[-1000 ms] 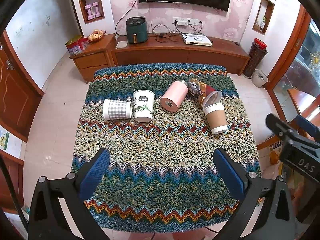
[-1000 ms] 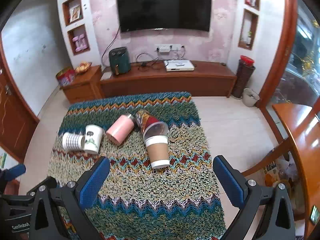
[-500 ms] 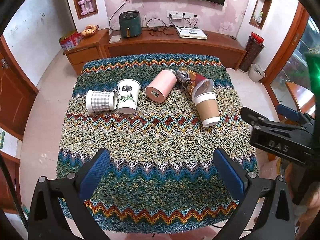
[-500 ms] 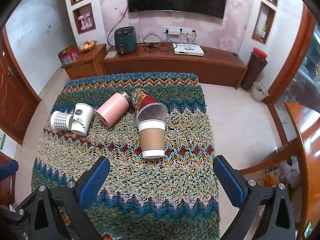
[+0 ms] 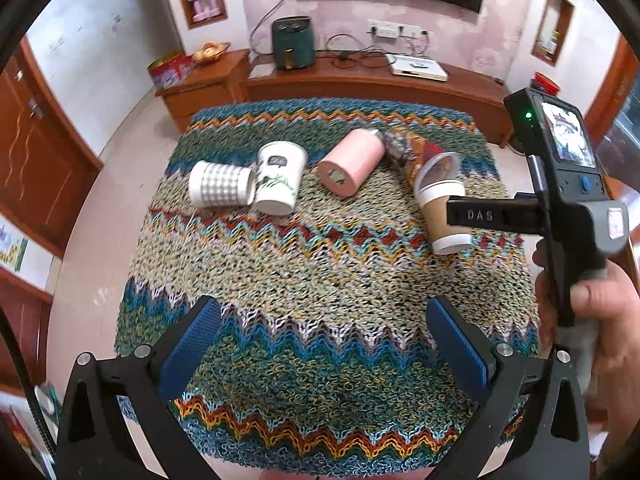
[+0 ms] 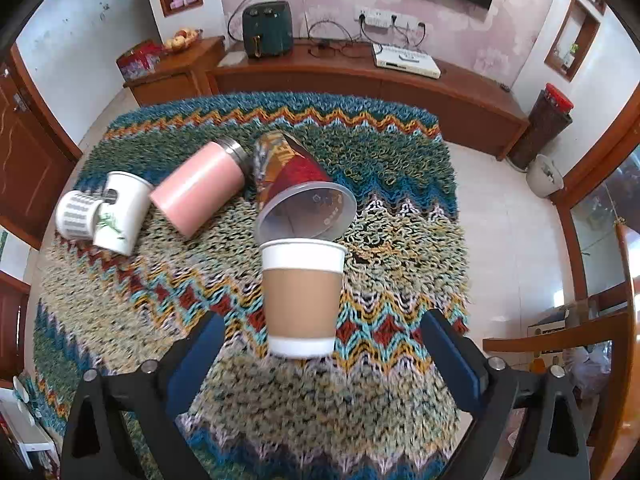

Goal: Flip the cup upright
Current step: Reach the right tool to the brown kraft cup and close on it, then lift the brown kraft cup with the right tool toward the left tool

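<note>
Pink floral wallpaper, a dark television and a long wooden sideboard (image 6: 360, 80) fill the far wall; on the sideboard we see a dark green air fryer (image 6: 267, 29) and a white set-top box (image 6: 405, 60). Nearer to us lies a shaggy zigzag-patterned cloth (image 6: 380, 392) in teal, orange and cream, spread over a table.

Five vessels sit on the cloth, all tipped on their sides. From our left: a grey-checked white cup (image 5: 221, 184) touching a white cup with a leaf print (image 5: 280, 178), then a pink insulated tumbler (image 5: 352, 161), then a red patterned cup with a clear lid (image 6: 298, 184), and closest to us a brown-sleeved paper coffee cup (image 6: 301, 297). The paper cup lies with its wide white rim toward the far wall, touching the clear lid, and its narrow base toward us.

Our right gripper (image 6: 320, 358) is spread wide and holds nothing; its blue pads flank the base of the paper cup, apart from it on both sides. In the left wrist view this gripper reaches in from the right, gripped by our right hand (image 5: 596, 312), one black finger crossing in front of the cup.

Our left gripper (image 5: 322, 346) is likewise wide open and empty, hanging over the near part of the cloth, well apart from every cup.
</note>
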Demonstrator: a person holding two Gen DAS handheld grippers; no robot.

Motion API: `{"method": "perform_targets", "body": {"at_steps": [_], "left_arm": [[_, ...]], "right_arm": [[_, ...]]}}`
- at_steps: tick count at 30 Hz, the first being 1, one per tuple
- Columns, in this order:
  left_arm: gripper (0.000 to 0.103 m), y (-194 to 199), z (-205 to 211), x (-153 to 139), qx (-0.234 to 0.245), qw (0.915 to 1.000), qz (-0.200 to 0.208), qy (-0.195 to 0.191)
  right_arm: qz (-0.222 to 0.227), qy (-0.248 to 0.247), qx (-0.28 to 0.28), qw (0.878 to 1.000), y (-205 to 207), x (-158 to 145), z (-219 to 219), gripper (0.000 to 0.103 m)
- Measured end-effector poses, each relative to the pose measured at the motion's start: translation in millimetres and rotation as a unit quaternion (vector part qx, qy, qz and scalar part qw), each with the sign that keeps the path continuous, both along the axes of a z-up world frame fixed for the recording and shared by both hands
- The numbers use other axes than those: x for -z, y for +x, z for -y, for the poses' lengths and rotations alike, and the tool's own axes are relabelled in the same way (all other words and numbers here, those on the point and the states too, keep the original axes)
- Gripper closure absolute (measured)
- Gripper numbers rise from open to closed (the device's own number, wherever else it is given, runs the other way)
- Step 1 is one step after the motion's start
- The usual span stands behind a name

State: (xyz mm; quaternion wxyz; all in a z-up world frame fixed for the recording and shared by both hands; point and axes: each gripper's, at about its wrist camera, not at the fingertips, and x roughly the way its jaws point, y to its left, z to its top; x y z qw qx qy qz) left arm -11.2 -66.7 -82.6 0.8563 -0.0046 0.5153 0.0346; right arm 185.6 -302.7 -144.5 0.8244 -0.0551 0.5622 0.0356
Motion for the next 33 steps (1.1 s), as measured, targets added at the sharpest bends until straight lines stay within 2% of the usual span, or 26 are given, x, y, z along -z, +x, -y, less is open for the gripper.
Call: {"method": "perform_targets", "body": {"at_steps": [8, 15, 20, 23, 28, 33], "left_arm": [[0.001, -6, -12, 15, -0.034, 0.9992, -0.02, 0.006], [0.001, -10, -20, 17, -0.044, 0.9988, -0.021, 0.011], [0.001, -7, -25, 21, -0.04, 0.9989, -0.024, 0.009], [0.001, -4, -29, 23, -0.038, 0.9989, -0.027, 0.008], [0.001, -1, -37, 22, -0.033, 0.999, -0.029, 0.009], [0.001, 3, -47, 21, -0.027, 0.9992, -0.029, 0.006]], "right_arm": [[-0.041, -0.011, 0.008, 0.999, 29, 44, -3, 0.007], [-0.062, -0.019, 0.013, 0.998, 41, 63, -7, 0.008], [-0.082, -0.016, 0.017, 0.996, 45, 75, -10, 0.024], [-0.097, -0.004, 0.027, 0.995, 46, 83, -9, 0.039], [-0.1, 0.01, 0.033, 0.994, 38, 83, -8, 0.04], [-0.093, 0.018, 0.032, 0.995, 11, 66, -13, 0.041]]}}
